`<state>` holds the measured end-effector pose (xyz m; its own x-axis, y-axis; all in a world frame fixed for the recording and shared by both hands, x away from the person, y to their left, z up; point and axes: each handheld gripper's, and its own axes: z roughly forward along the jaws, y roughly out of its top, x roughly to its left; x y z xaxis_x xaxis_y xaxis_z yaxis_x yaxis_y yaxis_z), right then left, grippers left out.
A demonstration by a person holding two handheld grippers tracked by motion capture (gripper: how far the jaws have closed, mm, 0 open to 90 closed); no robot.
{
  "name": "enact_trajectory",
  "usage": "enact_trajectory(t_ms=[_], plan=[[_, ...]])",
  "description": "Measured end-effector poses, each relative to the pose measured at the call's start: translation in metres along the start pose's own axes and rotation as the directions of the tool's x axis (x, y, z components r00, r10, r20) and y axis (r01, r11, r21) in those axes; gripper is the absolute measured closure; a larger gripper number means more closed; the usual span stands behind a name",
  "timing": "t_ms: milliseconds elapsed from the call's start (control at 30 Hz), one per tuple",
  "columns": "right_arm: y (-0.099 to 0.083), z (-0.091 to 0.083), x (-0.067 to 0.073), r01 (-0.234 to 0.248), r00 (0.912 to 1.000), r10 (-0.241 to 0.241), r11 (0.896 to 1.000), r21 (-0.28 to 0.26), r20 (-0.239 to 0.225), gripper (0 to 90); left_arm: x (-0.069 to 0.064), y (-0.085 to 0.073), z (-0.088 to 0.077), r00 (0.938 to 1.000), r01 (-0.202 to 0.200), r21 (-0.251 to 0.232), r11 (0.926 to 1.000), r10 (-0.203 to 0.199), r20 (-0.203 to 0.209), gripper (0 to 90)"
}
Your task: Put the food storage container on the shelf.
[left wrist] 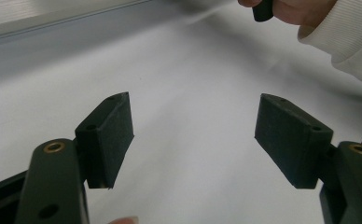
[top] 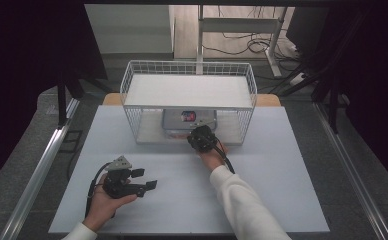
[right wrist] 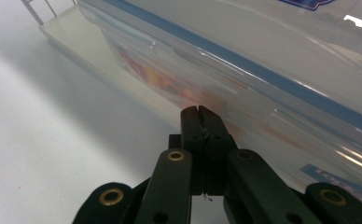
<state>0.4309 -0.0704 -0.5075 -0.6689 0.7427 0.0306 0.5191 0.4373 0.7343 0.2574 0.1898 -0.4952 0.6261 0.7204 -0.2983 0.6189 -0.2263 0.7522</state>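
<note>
White table (top: pixel 262 200) — clear blue-trimmed plastic box (top: pixel 189 120) sits under wire rack (top: pixel 189 67).

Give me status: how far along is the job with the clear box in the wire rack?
Done: the clear box sits on the lower level of the wire rack. In hand: the right gripper, jaws shut on nothing, has its tips at the box's side, apparently pushing. The left gripper rests open on the table. Left: probably final seating, then withdrawing.

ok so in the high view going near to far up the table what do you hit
left gripper → right gripper → plastic container on the lower shelf → wire rack, its far rim → white desk frame
</note>
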Motion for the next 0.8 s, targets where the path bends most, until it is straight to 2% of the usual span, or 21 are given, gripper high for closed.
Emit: enact_trajectory(t_ms=[267, 367, 400, 433, 467, 533, 567, 633, 667, 800], plan=[[-0.001, -0.003, -0.002, 0.008, 1.0, -0.008, 1.0, -0.006, 0.005, 89.1, 0.001, 0.0, -0.001, 1.0, 0.0, 0.0, 1.0, 0.0, -0.001, 27.4], [-0.001, -0.013, 0.004, 0.016, 0.9997, -0.017, 1.0, -0.01, -0.02, 89.1, 0.001, 0.001, -0.002, 1.0, 0.007, -0.008, 0.9999, -0.007, 0.001, 27.4], [-0.004, -0.025, 0.009, 0.025, 0.998, -0.026, 1.0, -0.019, -0.057, 89.1, 0.003, 0.001, -0.002, 0.9999, 0.015, -0.01, 0.9998, -0.015, 0.001, 27.3], [-0.004, -0.025, 0.009, 0.025, 0.998, -0.026, 1.0, -0.019, -0.057, 89.1, 0.003, 0.001, -0.002, 0.9999, 0.015, -0.01, 0.9998, -0.015, 0.001, 27.3], [-0.007, -0.039, 0.014, 0.067, 0.9949, -0.069, 0.998, -0.021, -0.073, 89.1, 0.004, 0.001, -0.002, 0.9998, 0.018, -0.008, 0.9998, -0.018, -0.002, 27.4], [-0.012, -0.055, 0.016, 0.112, 0.9903, -0.113, 0.993, -0.024, -0.08, 89.1, 0.005, 0.002, -0.001, 0.9996, 0.026, -0.006, 0.9997, -0.026, -0.015, 27.3], [-0.012, -0.055, 0.016, 0.112, 0.9903, -0.113, 0.993, -0.024, -0.08, 89.1, 0.005, 0.002, -0.001, 0.9996, 0.026, -0.006, 0.9997, -0.026, -0.015, 27.3], [-0.019, -0.07, 0.015, 0.143, 0.9863, -0.144, 0.989, -0.024, -0.081, 89.1, 0.005, 0.002, -0.001, 0.9995, 0.023, -0.003, 0.9997, -0.023, -0.023, 27.3], [-0.027, -0.084, 0.011, 0.132, 0.9865, -0.135, 0.991, -0.035, -0.093, 89.1, 0.005, 0.002, -0.002, 0.9993, 0.022, -0.003, 0.9998, -0.022, -0.03, 27.4], [-0.041, -0.104, 0.002, 0.118, 0.9887, -0.121, 0.992, -0.044, -0.088, 89.1, 0.003, 0.002, -0.001, 0.9991, 0.018, -0.001, 0.9998, -0.018, -0.039, 27.3]])
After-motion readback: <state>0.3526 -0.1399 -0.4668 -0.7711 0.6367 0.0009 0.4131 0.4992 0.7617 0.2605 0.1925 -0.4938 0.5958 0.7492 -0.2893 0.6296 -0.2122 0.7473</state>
